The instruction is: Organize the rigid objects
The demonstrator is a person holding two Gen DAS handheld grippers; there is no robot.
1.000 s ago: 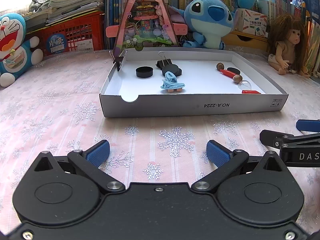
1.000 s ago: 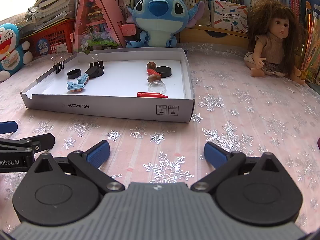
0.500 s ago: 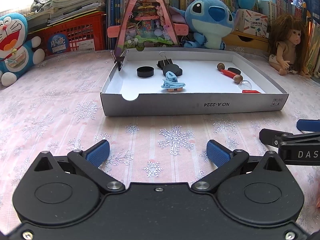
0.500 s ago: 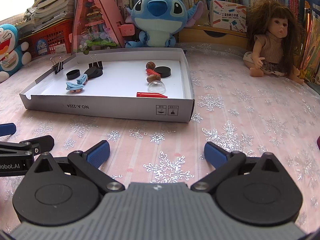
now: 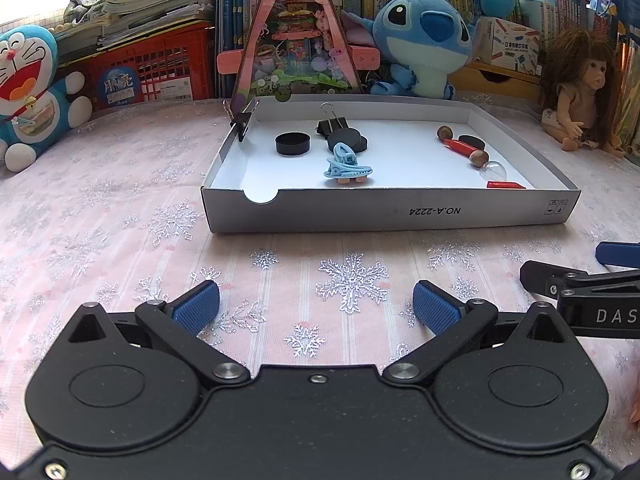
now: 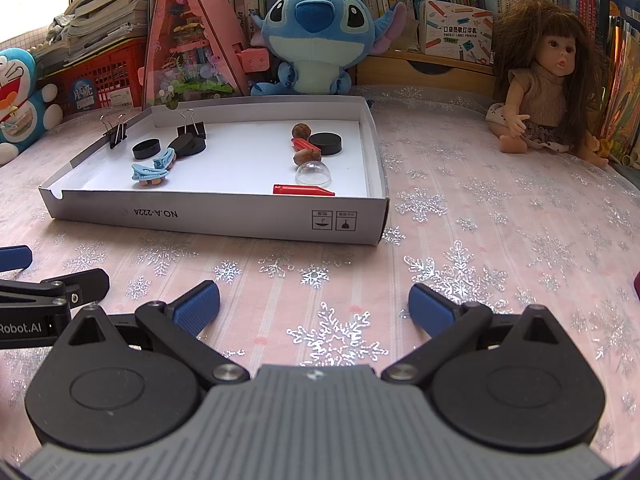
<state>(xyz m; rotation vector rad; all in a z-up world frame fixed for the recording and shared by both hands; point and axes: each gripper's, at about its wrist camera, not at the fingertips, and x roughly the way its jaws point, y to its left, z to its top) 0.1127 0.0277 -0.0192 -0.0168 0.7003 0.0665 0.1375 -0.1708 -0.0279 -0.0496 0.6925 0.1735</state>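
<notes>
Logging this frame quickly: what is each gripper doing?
Left gripper: open, holding nothing, over the pink snowflake tablecloth.
Right gripper: open, holding nothing.

Both grippers are held low and side by side, pointing forward. The left gripper (image 5: 316, 306) has its blue fingers (image 5: 198, 308) spread wide with nothing between them. The right gripper (image 6: 314, 306) is the same, wide apart and empty.

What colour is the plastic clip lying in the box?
Light blue clip, clearest in the left wrist view.
</notes>
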